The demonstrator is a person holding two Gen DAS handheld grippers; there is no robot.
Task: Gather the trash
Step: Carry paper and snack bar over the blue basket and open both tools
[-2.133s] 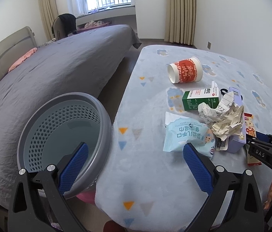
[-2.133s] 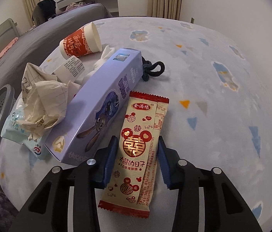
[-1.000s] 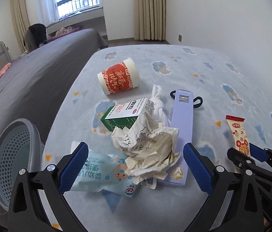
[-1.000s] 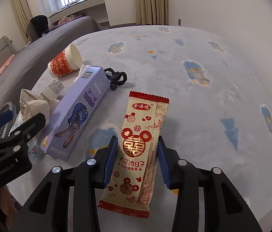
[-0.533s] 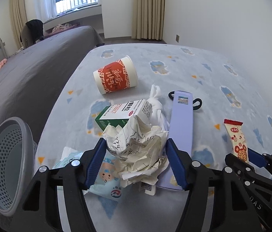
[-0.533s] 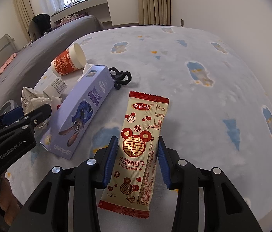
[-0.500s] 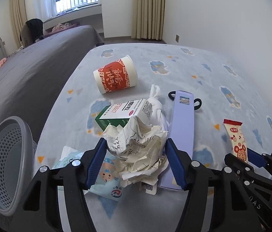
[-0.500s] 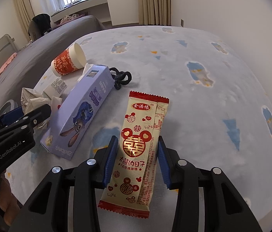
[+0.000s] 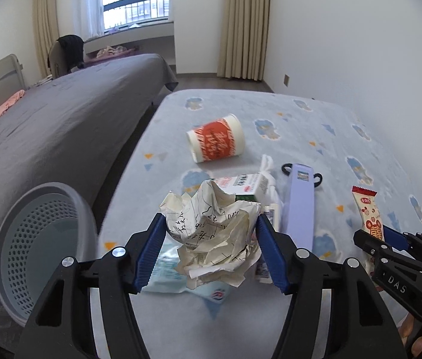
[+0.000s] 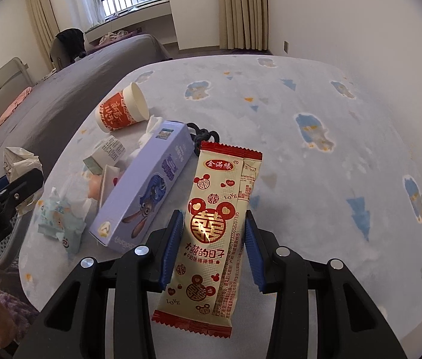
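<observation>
My left gripper (image 9: 211,248) is shut on a crumpled paper ball (image 9: 211,233) and holds it lifted above the blanket. My right gripper (image 10: 213,245) is shut on a red-and-cream candy wrapper (image 10: 215,218), also held up; it shows at the right of the left wrist view (image 9: 368,209). The grey perforated trash basket (image 9: 31,248) stands at lower left, beside the bed edge. On the blanket lie a red paper cup (image 9: 216,142), a green-and-white carton (image 9: 240,185), a purple box (image 9: 299,206) and a pale blue wipes packet (image 10: 61,218).
A black hair tie (image 10: 203,136) and a white tissue (image 9: 266,164) lie by the purple box. The light blue patterned blanket (image 9: 315,125) covers this bed. A grey bed (image 9: 61,119) lies to the left, across a narrow gap. A white wall is at the right.
My left gripper swung from the basket to the pile, closed on the paper ball and lifted it. My right gripper kept hold of the candy wrapper and rose slightly.
</observation>
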